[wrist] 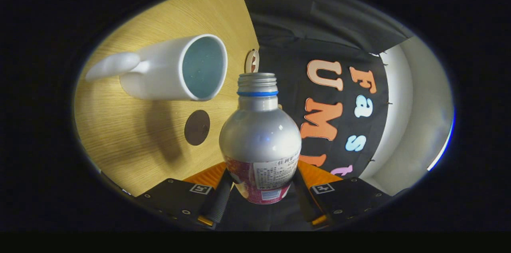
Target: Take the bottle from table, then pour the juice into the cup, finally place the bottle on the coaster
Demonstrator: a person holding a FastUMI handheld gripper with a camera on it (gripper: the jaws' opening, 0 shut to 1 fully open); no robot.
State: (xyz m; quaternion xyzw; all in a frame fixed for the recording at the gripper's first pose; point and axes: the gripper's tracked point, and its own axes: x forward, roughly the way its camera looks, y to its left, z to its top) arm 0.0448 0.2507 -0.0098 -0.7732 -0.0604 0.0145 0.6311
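Wooden table point(131, 145), empty cup point(175, 67), tool point(261, 189) gripping uncapped bottle point(259, 137)

Dim, warm light with soft shadows on the table point(131, 141), glare on the bottle point(259, 133), strong fisheye bending.

booth, likely staged | wooden table point(131, 141) | black cloth wall point(287, 25)

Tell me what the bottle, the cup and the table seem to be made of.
Bottle, clamped between the gripper fingers: likely metal, a satin silver body with soft highlights, threaded uncapped neck, printed label. Cup: probably glazed ceramic, thick white wall, glossy rim. Table: wood or wood-look laminate, visible grain; which one is unclear.
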